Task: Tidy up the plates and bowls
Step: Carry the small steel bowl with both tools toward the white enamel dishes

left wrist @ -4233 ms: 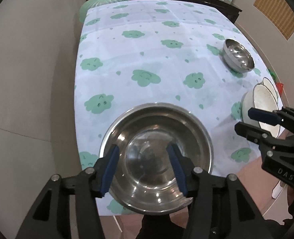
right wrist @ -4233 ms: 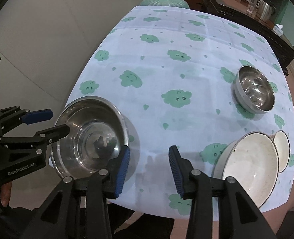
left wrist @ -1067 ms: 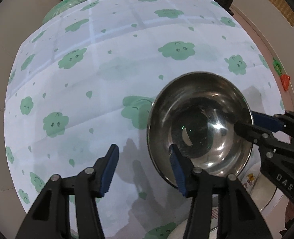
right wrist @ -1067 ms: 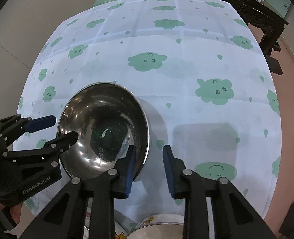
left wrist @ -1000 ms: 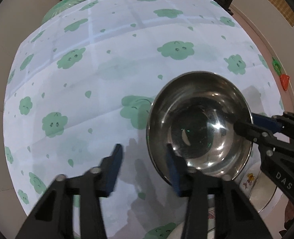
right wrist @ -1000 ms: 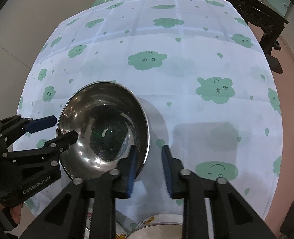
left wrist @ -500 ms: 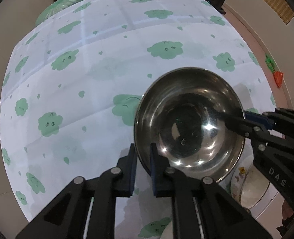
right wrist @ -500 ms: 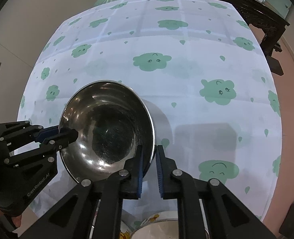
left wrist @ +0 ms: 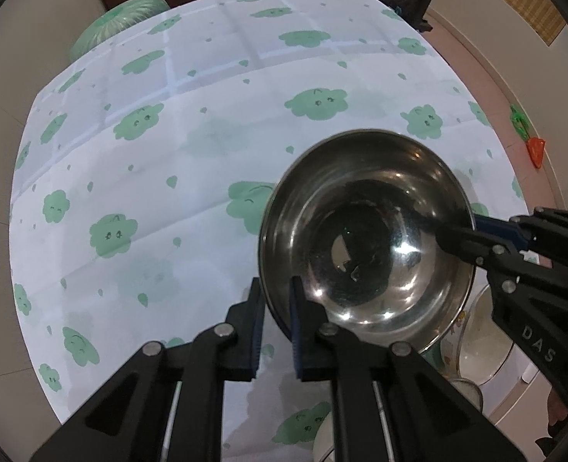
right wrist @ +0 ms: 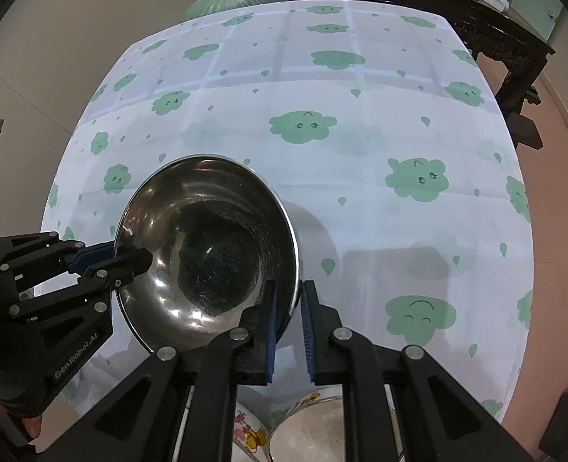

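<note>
We've got the steel bowl (left wrist: 365, 235) up off the table (left wrist: 191, 177), pinched on two sides at once. Left gripper (left wrist: 275, 317) is nearly closed, jaws squeezed onto the near rim w/ one blue pad inside the bowl and one outside. Right gripper (right wrist: 287, 313) is doing the same on the opposite rim, jaws almost together, thin steel wall between them. In the left wrist view the bowl sits center-right; in the right wrist view it's center-left, tipped a bit toward the camera.

Risk now, as we read it: polished steel is slick, and the rim is thin and curved, so each grip is a small patch on a sloping wall. If the two grippers drift apart or twist against each other, the bowl could pivot between the pads or pop free & drop. Right below, at the bottom edge of both views, sit white ceramic dishes (right wrist: 307, 435), one w/ a cartoon print (right wrist: 251, 437). A falling steel bowl could chip those. Uneven lowering would also clang rim on rim.

Materials: the bowl is mirror-bright, round, deep, w/ a flat dark base reflecting the rig. Fine scuffs show inside. The tablecloth (right wrist: 361, 177) is thin, white, creased in a grid of fold lines, printed w/ green smiling clouds, so prob. little cushioning. Gripper bodies are matte black plastic w/ ribbed blue pads (left wrist: 296, 331). A green ribbed stool (left wrist: 118, 17) peeks in at upper left, beyond the table.
</note>
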